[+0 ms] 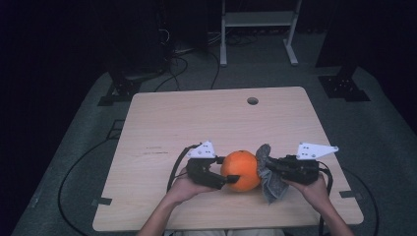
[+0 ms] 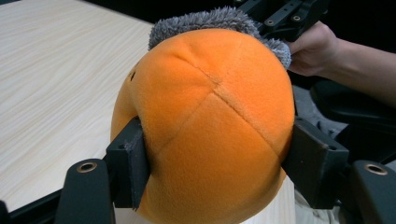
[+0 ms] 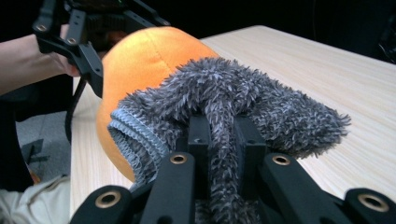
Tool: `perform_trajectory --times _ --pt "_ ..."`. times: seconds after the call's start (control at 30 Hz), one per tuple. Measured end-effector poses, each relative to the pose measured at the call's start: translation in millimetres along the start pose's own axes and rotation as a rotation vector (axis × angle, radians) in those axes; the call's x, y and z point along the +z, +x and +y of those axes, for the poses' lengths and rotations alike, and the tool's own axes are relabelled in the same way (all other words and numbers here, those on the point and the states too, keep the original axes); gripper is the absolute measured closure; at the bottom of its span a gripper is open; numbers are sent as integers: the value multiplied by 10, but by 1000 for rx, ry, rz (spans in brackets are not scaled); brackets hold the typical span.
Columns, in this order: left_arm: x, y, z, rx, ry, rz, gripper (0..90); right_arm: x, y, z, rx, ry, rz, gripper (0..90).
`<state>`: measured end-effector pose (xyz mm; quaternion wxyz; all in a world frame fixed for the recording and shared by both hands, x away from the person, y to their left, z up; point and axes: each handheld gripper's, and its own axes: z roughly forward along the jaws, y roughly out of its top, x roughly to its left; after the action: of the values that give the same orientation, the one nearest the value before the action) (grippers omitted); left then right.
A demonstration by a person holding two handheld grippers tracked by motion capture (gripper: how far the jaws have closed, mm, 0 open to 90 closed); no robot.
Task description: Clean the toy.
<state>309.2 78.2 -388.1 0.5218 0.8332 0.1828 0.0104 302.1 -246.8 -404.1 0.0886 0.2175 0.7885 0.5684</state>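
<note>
Nearest the person, at the front edge of the pale wooden surface [image 1: 162, 123], both hands hold their grippers facing each other. The left gripper [image 1: 230, 169] has its jaws clamped on the orange plush ball [image 1: 242, 170], one pad pressing into each side of it so that the soft fabric dents inward; the ball sits squarely between them, low over the surface. From the other side, the right gripper [image 1: 270, 164] has its jaws closed tight on a fold of the grey fuzzy cloth [image 1: 269, 177], which bunches out ahead of them and lies against the ball's far side, draping over its top. Beyond the ball, a round hole [image 1: 253, 101] sits near the far edge.
</note>
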Motion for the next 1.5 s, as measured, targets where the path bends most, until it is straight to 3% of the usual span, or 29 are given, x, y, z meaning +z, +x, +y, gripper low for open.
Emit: perform_trajectory --times 0.1,0.27,0.4,0.47,0.53,0.6,0.7,0.87,0.93,0.97,1.07,1.17,1.33,1.4,1.5 --pt "-37 -18 -53 12 75 81 330 168 23 8 -12 33 0 792" --pt "-53 -13 -97 -9 110 112 337 306 123 168 -40 19 49 793" --pt "-51 -41 -61 -7 119 118 337 420 290 439 -120 -3 96 793" --pt "-77 -51 -54 -11 118 137 336 487 339 511 -149 2 96 793" --pt "-68 -41 -74 -16 126 149 329 519 310 503 -144 18 92 794" --pt "-15 -10 -128 -18 146 140 305 559 262 436 -140 63 77 794" --pt "1 38 -202 -9 85 90 227 583 206 292 -115 74 72 794" --pt "-59 222 -276 86 28 45 68 505 138 160 -85 44 77 793" --pt "-13 289 -326 145 4 -5 68 494 115 144 -78 41 80 793" --pt "29 314 -337 151 15 -18 86 492 98 141 -72 38 81 792" --pt "120 363 -334 112 25 -59 85 491 56 126 -70 41 79 791" --pt "144 380 -336 89 17 -67 198 435 8 65 -48 32 68 790" --pt "155 349 -323 65 20 -41 241 308 -65 -92 -3 75 28 789" --pt "157 340 -313 47 23 -32 259 271 -88 -131 -3 109 23 789" --pt "174 331 -283 12 20 -12 282 182 -80 -82 -12 103 11 790"
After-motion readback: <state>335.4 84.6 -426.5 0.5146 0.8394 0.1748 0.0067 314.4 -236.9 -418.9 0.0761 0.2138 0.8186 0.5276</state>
